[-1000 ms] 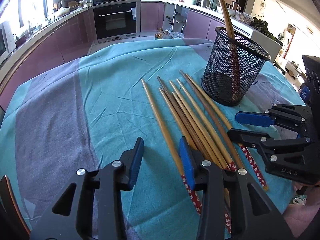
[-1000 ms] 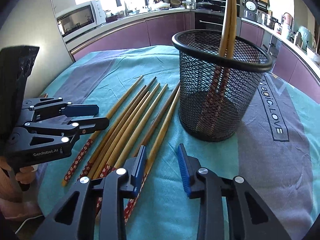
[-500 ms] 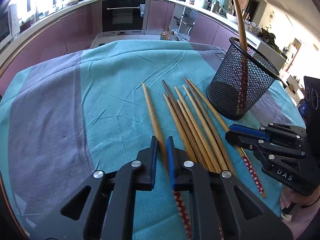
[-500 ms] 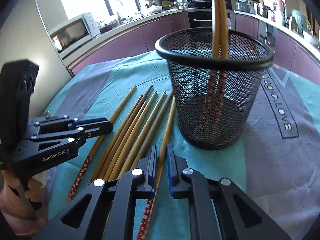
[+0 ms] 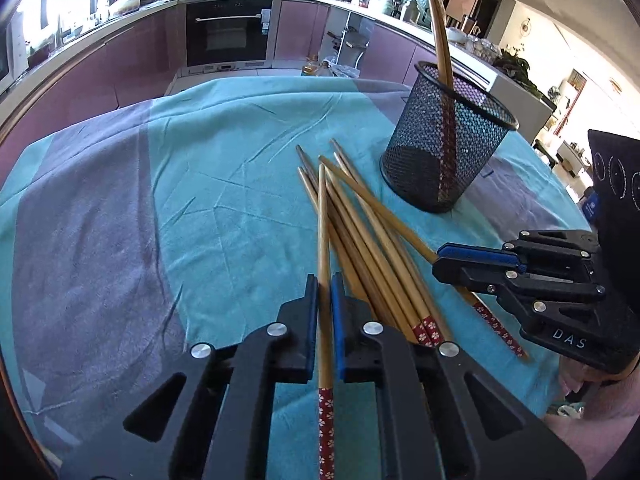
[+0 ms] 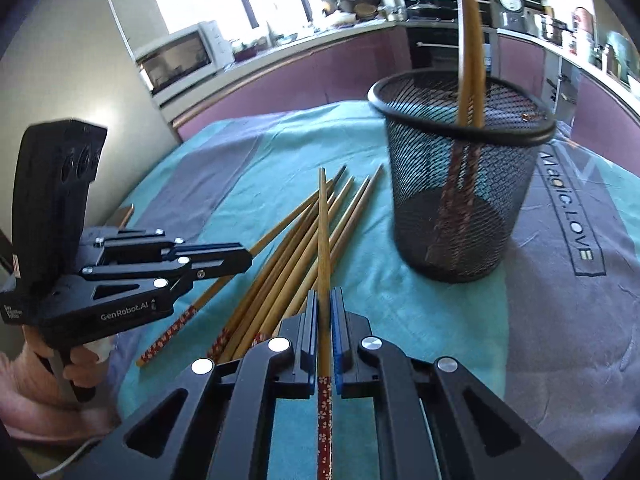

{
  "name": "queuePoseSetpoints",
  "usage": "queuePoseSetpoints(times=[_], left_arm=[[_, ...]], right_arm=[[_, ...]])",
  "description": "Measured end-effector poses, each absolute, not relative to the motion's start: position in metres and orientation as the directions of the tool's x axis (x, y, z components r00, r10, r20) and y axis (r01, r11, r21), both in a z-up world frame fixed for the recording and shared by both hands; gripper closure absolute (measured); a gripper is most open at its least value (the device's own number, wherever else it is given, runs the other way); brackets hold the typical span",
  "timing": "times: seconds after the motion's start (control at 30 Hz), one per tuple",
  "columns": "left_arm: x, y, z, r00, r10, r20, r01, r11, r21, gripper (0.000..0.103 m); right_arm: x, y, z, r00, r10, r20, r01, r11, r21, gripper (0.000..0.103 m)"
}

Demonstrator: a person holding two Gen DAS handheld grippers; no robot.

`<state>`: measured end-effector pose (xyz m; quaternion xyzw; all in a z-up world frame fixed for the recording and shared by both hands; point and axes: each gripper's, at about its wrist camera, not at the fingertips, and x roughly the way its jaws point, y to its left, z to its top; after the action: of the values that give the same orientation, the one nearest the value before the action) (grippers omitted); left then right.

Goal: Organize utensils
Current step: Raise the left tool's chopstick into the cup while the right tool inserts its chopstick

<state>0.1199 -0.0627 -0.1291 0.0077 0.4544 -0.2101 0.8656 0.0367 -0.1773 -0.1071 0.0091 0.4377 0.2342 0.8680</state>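
Chopstick (image 5: 324, 264), lower centre of left view, clamped in left gripper (image 5: 325, 280); pile (image 5: 372, 248) beside; basket (image 5: 448, 148) upper right. Right view: right gripper (image 6: 325, 300) pinches second chopstick (image 6: 323, 240), lower centre. Risk: tips snagging the pile, scattering it.

Tan bamboo chopsticks (image 5: 362, 216) with red white-flowered ends, black mesh cup (image 5: 446, 148), teal-and-purple tablecloth (image 5: 120, 208)

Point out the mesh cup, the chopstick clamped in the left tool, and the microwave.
mesh cup (image 5: 424, 168): left wrist view, on its mesh side wall.
chopstick in the left tool (image 5: 322, 216): left wrist view, on its bare wooden shaft.
microwave (image 6: 176, 60): right wrist view, on its glass door.
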Motion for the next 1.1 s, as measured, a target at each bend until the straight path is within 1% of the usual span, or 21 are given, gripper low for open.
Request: queuePoseSetpoints(times=[0.2,0.27,0.33,0.4,0.47,0.5,0.53,0.6,0.7,0.87,1.1], left_arm=[[0.119,-0.064,-0.134,0.483,-0.352,-0.802,0.393,0.905,-0.16,0.095],[0.121,-0.063,-0.135,0.48,-0.35,-0.804,0.407,0.901,-0.149,0.092],[0.126,-0.067,-0.136,0.472,-0.356,-0.806,0.417,0.896,-0.152,0.089],[0.132,-0.068,-0.135,0.465,-0.366,-0.807,0.422,0.892,-0.161,0.088],[0.138,-0.068,-0.136,0.458,-0.373,-0.807,0.423,0.89,-0.171,0.088],[0.14,-0.068,-0.137,0.455,-0.375,-0.807,0.419,0.89,-0.177,0.088],[0.142,-0.069,-0.136,0.453,-0.373,-0.81,0.415,0.892,-0.178,0.09],[0.143,-0.07,-0.136,0.46,-0.362,-0.811,0.407,0.898,-0.17,0.094],[0.141,-0.067,-0.133,0.467,-0.366,-0.805,0.393,0.901,-0.181,0.095],[0.132,-0.06,-0.114,0.502,-0.398,-0.768,0.405,0.893,-0.198,0.096],[0.118,-0.055,-0.064,0.551,-0.488,-0.677,0.461,0.854,-0.241,0.096]], right_arm=[[0.042,-0.175,-0.111,0.497,0.39,-0.775,-0.392,0.898,0.2,0.095],[0.045,-0.174,-0.112,0.498,0.383,-0.778,-0.39,0.9,0.193,0.094],[0.048,-0.172,-0.112,0.492,0.389,-0.779,-0.394,0.897,0.199,0.091],[0.053,-0.171,-0.113,0.492,0.389,-0.779,-0.395,0.897,0.198,0.091],[0.056,-0.171,-0.114,0.491,0.398,-0.775,-0.394,0.895,0.21,0.092],[0.057,-0.173,-0.113,0.491,0.4,-0.774,-0.394,0.894,0.213,0.096],[0.056,-0.175,-0.113,0.492,0.401,-0.773,-0.392,0.895,0.215,0.097],[0.054,-0.178,-0.11,0.503,0.404,-0.764,-0.39,0.895,0.217,0.097],[0.048,-0.18,-0.102,0.526,0.413,-0.744,-0.399,0.892,0.213,0.097],[0.038,-0.192,-0.078,0.574,0.432,-0.696,-0.409,0.887,0.213,0.097],[0.023,-0.215,-0.043,0.647,0.456,-0.611,-0.41,0.884,0.225,0.097]])
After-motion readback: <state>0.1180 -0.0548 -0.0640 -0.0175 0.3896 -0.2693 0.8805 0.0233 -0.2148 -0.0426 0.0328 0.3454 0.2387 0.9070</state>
